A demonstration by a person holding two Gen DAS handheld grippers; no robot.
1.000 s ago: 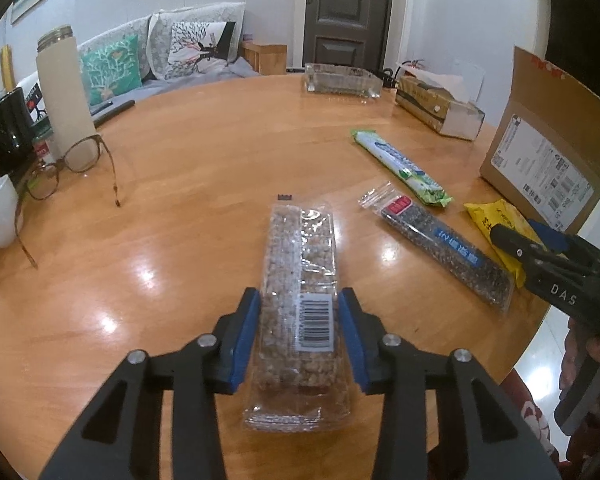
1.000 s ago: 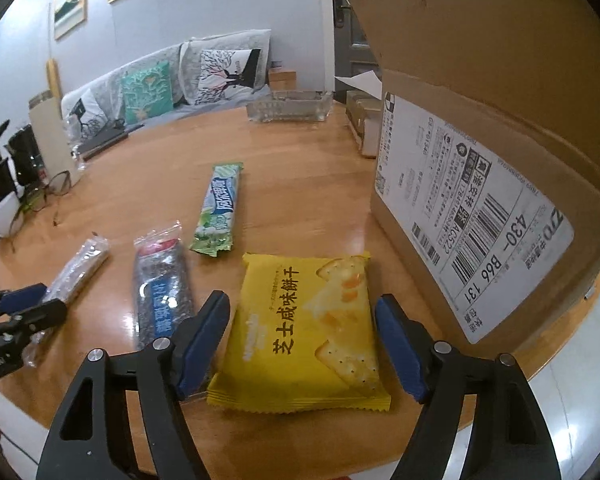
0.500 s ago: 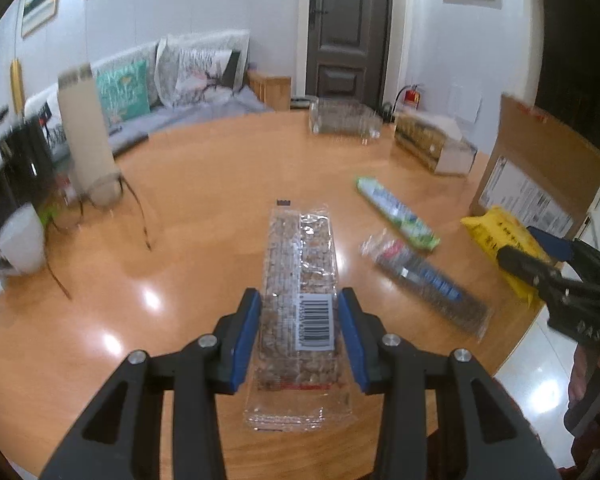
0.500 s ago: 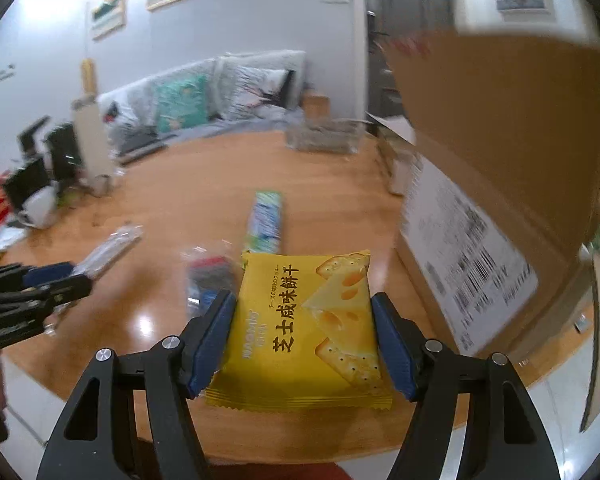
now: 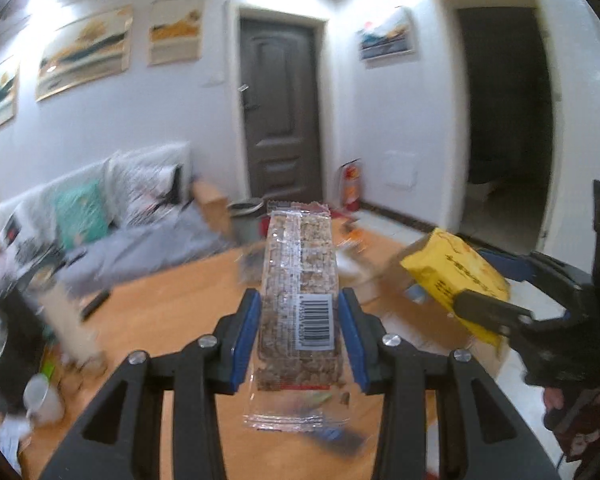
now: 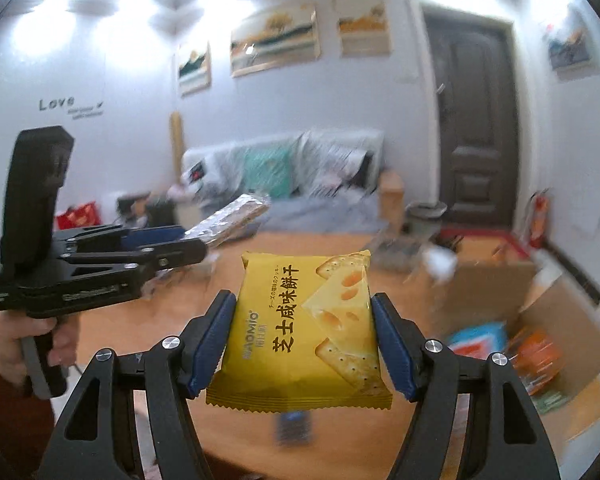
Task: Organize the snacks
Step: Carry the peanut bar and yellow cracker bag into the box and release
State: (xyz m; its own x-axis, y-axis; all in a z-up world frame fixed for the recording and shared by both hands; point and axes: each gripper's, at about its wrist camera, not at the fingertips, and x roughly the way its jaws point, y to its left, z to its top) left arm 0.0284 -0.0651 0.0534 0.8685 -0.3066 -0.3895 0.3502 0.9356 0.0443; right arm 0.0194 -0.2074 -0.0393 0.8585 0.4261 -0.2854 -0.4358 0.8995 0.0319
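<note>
My left gripper (image 5: pixel 298 340) is shut on a long clear pack of cereal bars (image 5: pixel 298 276) with a barcode label and holds it high above the wooden table (image 5: pixel 148 316). My right gripper (image 6: pixel 303 344) is shut on a yellow cheese cracker pack (image 6: pixel 306 328), also lifted. The right gripper with the yellow pack (image 5: pixel 452 276) shows at the right of the left wrist view. The left gripper (image 6: pixel 188 246) with its clear pack (image 6: pixel 232 218) shows at the left of the right wrist view.
An open cardboard box (image 6: pixel 496 292) with colourful packs inside sits below at the right. A dark snack pack (image 6: pixel 294 426) lies on the table under the yellow pack. A white mug (image 5: pixel 44 400) stands at the table's left edge. A sofa with cushions (image 5: pixel 96 216) is behind.
Both grippers have lifted their packs off the table and tilted up, so the views now face the room. The right gripper closed on the yellow pack during the lift.
</note>
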